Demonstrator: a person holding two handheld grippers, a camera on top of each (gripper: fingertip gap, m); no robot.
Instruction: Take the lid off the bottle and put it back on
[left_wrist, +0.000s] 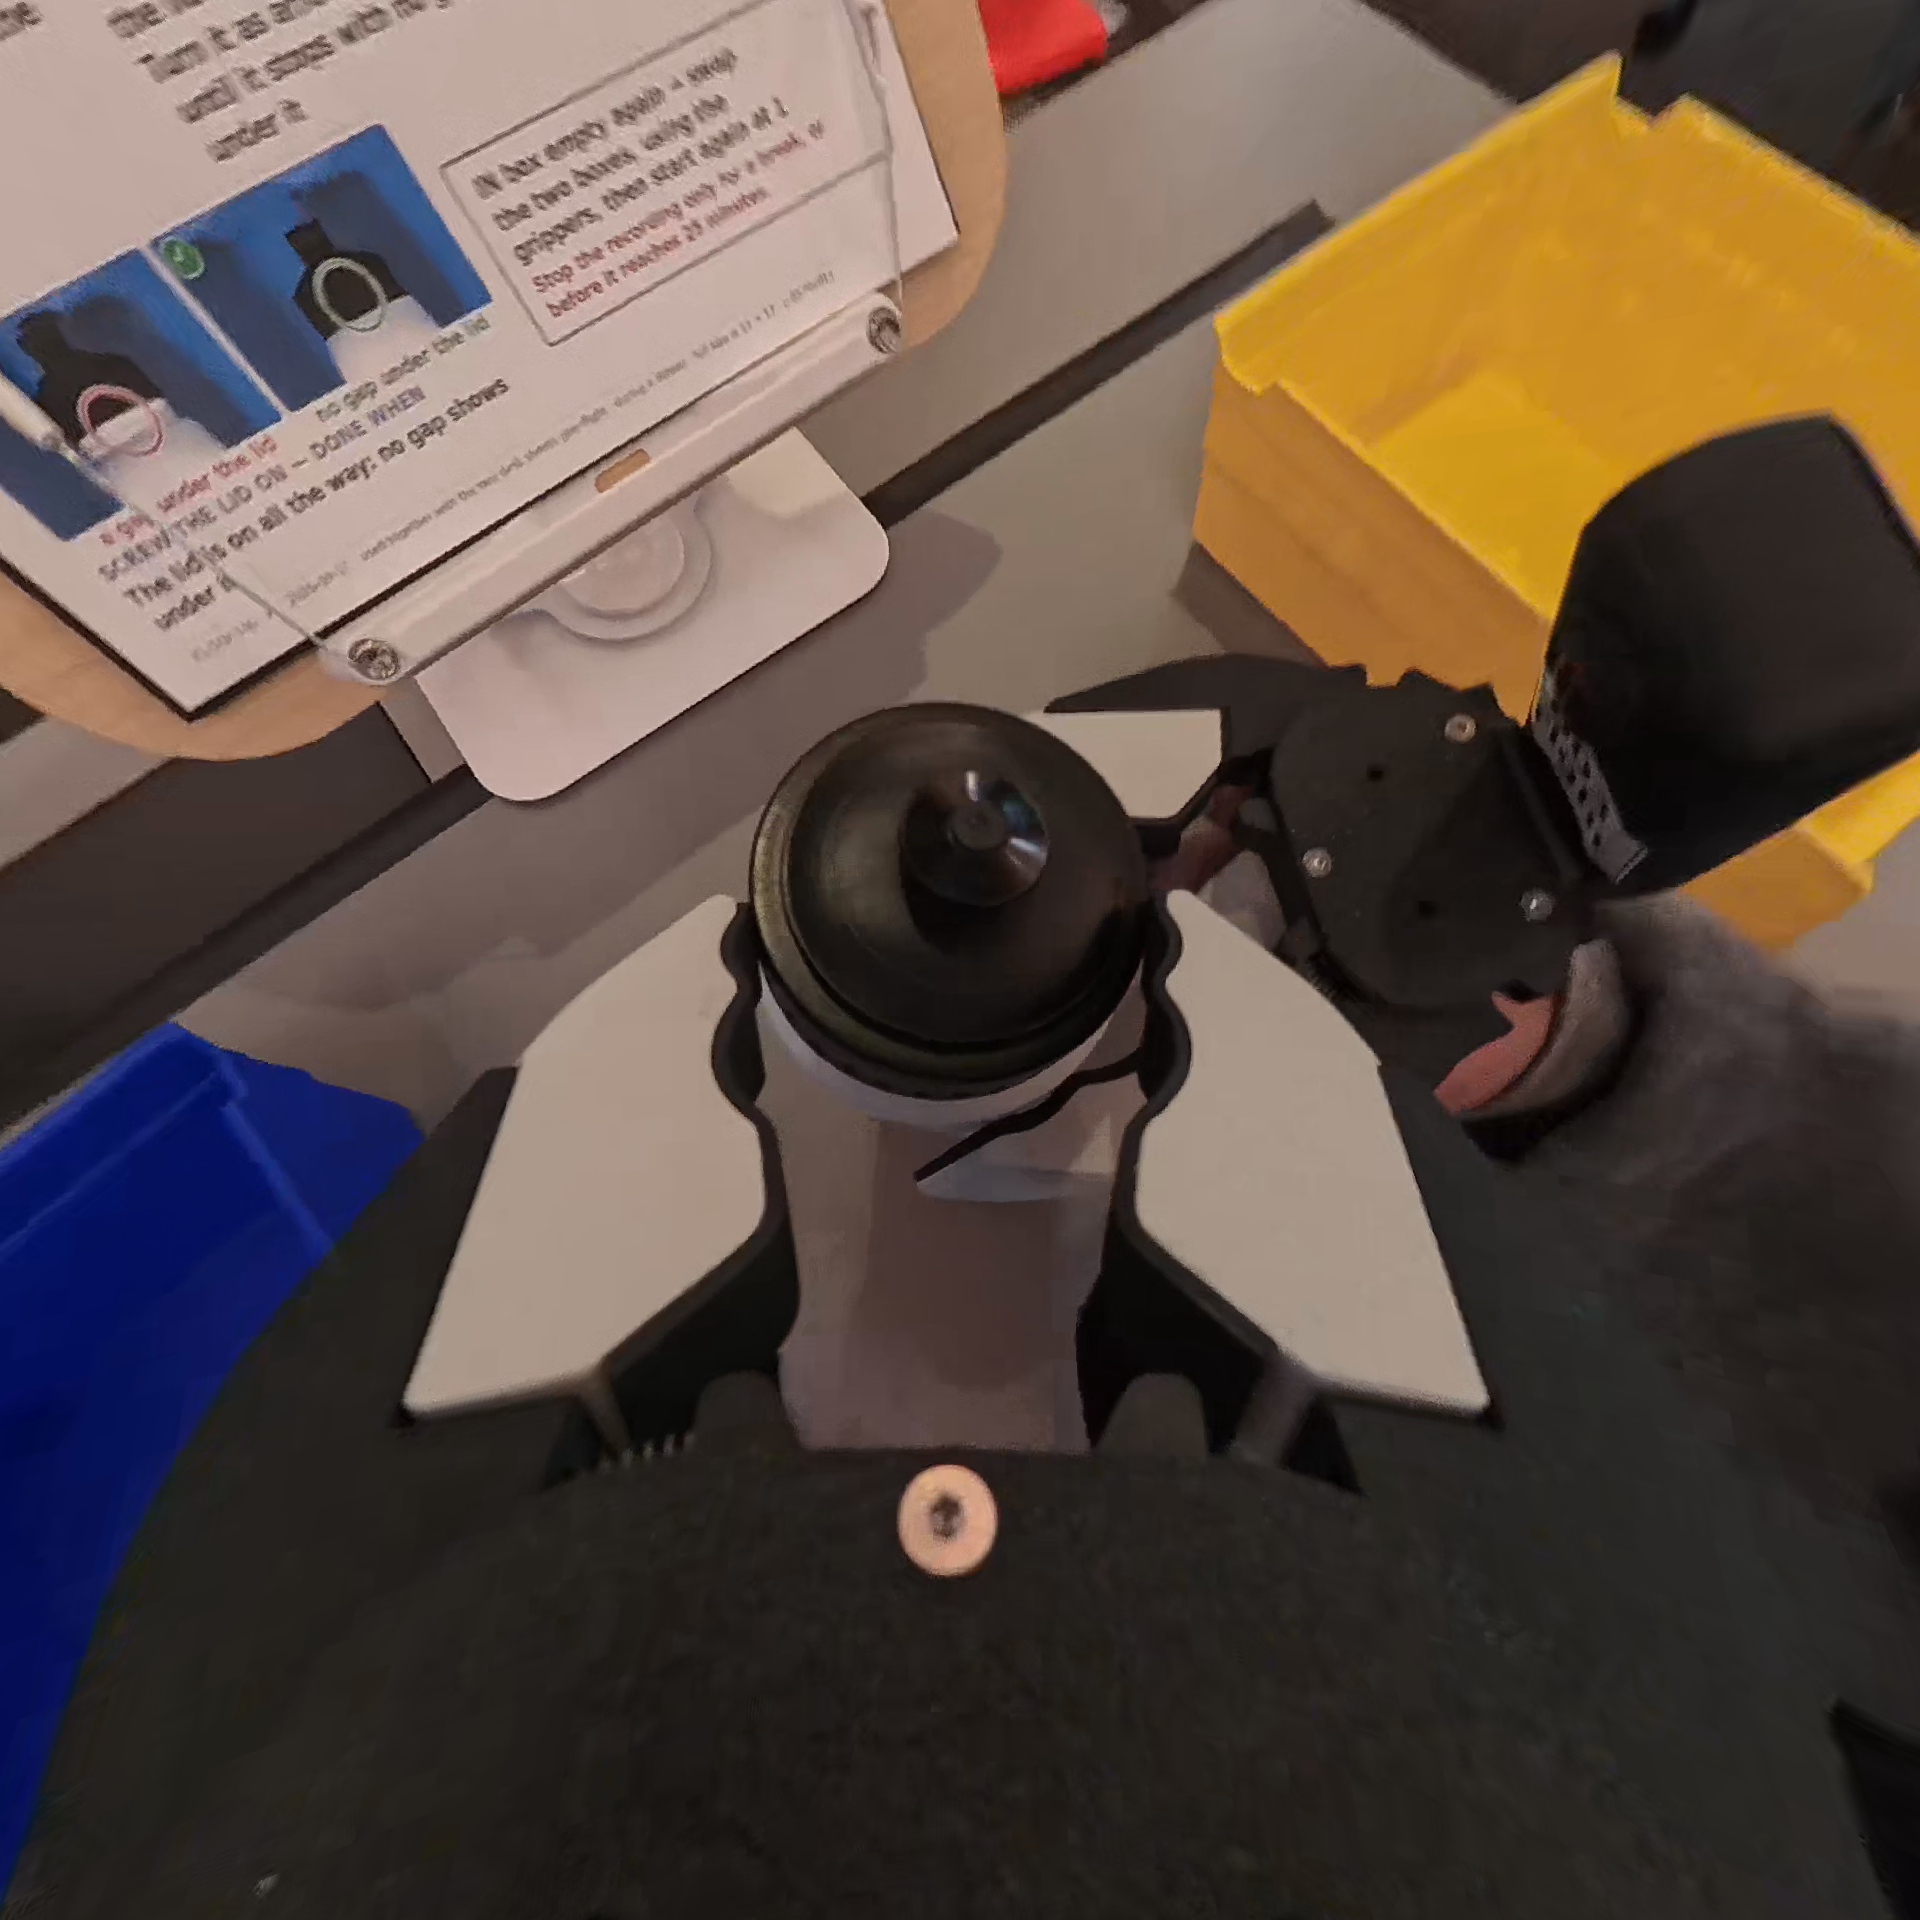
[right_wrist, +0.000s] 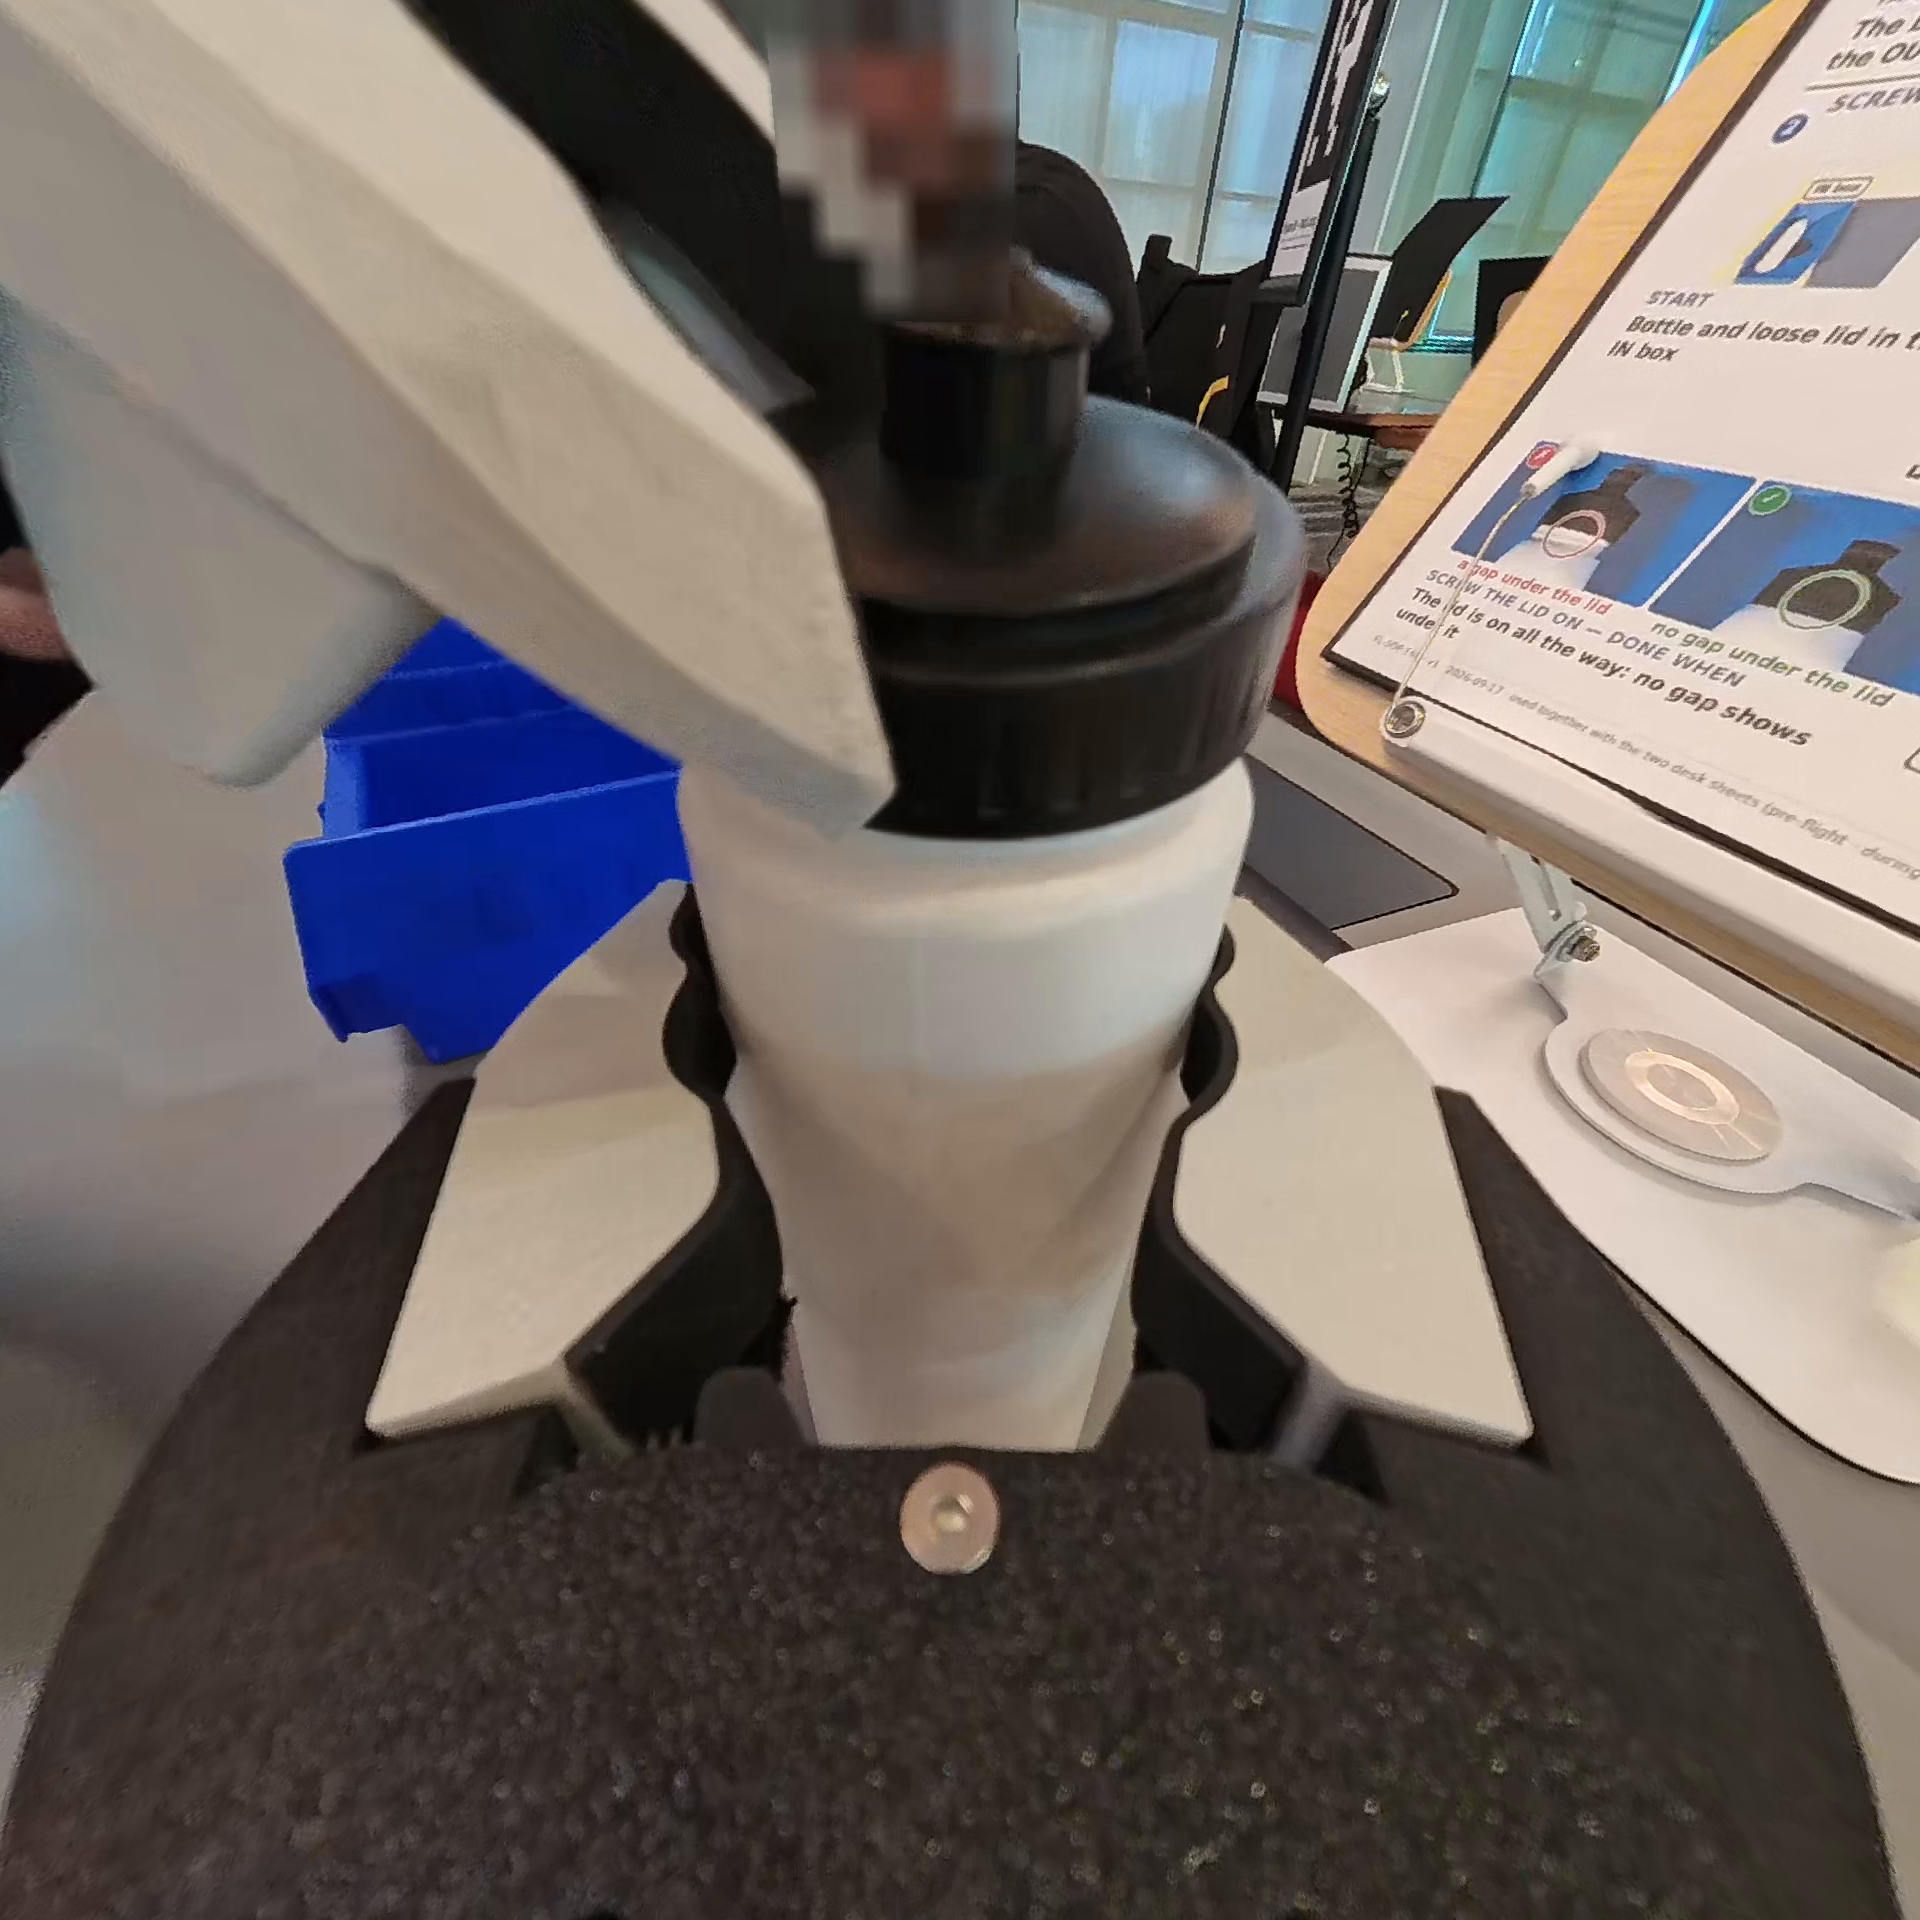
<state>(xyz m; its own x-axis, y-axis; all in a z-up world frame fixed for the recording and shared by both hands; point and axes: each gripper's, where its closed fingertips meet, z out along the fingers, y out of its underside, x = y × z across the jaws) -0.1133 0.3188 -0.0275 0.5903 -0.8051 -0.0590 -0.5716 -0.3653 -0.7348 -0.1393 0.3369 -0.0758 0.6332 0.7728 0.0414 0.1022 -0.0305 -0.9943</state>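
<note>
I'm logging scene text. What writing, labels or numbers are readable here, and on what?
Instruction sheet on the wooden stand: printed lines and captioned photos, partly legible; I don't quote writing.
White bottle: no writing visible.
Black lid: none visible.
Blue bin, yellow bin: none visible.

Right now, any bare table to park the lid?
Bare grey tabletop lies left of the white plastic bottle, before the blue plastic bin. A narrower strip runs between the white stand base and yellow plastic bin. Crowded around the black screw lid, gripped from above.
</note>
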